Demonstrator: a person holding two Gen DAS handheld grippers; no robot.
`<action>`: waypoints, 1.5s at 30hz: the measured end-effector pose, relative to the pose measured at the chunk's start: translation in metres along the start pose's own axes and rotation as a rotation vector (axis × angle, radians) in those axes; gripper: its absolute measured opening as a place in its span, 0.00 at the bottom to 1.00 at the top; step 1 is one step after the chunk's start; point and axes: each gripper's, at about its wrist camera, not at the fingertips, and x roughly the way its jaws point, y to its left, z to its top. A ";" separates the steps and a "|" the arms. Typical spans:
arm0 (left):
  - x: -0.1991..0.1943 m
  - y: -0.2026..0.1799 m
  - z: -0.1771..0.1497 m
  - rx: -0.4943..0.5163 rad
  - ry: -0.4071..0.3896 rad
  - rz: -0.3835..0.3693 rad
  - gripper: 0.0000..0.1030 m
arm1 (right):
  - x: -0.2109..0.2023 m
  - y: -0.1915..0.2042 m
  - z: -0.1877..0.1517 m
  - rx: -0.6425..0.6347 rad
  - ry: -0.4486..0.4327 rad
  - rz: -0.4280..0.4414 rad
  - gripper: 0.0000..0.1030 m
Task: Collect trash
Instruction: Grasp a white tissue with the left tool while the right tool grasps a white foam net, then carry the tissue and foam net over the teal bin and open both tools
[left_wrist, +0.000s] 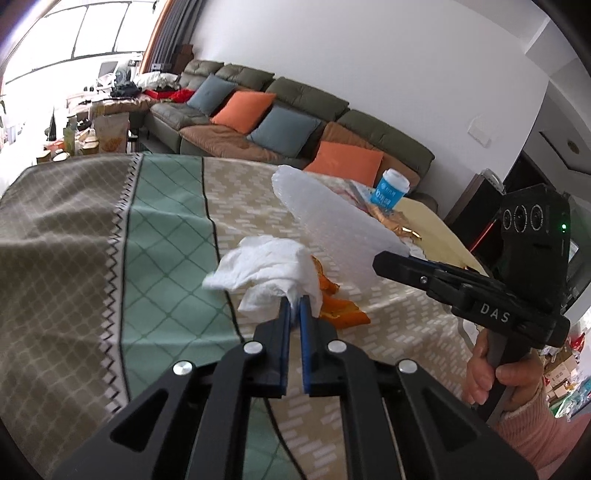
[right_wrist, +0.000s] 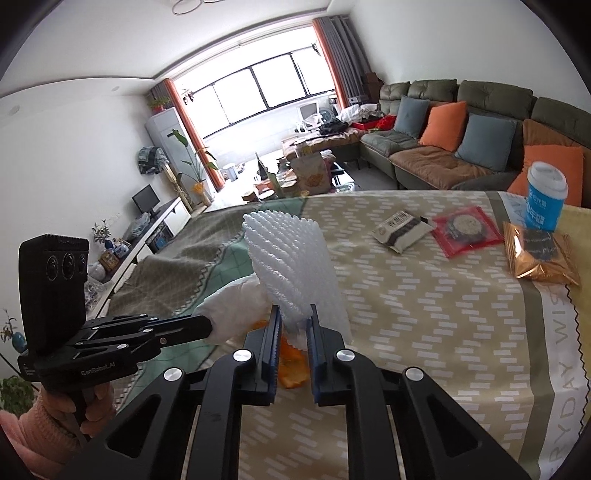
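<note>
My left gripper (left_wrist: 294, 301) is shut on a crumpled white tissue (left_wrist: 266, 267), which is lifted a little above the patterned tablecloth (left_wrist: 166, 236). Orange peel (left_wrist: 338, 304) lies on the cloth just behind and right of it. My right gripper (right_wrist: 294, 314) is shut on the lower end of a white foam fruit net (right_wrist: 291, 262), which stands up from the jaws. In the left wrist view the foam net (left_wrist: 332, 221) sticks out from the right gripper's (left_wrist: 384, 260) tip. In the right wrist view the tissue (right_wrist: 236, 299) sits at the left gripper's (right_wrist: 208, 326) tip, with peel (right_wrist: 291, 369) underneath.
A blue paper cup (right_wrist: 546, 197), a gold snack bag (right_wrist: 539, 258), a red packet (right_wrist: 465, 230) and a white-and-black packet (right_wrist: 402, 229) lie at the table's far right. A green sofa (left_wrist: 295, 110) with cushions stands behind. A hand in a pink sleeve (left_wrist: 517, 398) holds each gripper.
</note>
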 end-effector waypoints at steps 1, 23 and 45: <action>-0.006 0.001 -0.001 -0.001 -0.012 0.001 0.07 | -0.001 0.003 0.000 -0.005 -0.003 0.005 0.13; -0.145 0.049 -0.051 -0.089 -0.206 0.121 0.07 | 0.025 0.105 -0.005 -0.174 0.044 0.217 0.13; -0.269 0.117 -0.098 -0.252 -0.367 0.396 0.07 | 0.088 0.242 -0.019 -0.429 0.175 0.431 0.13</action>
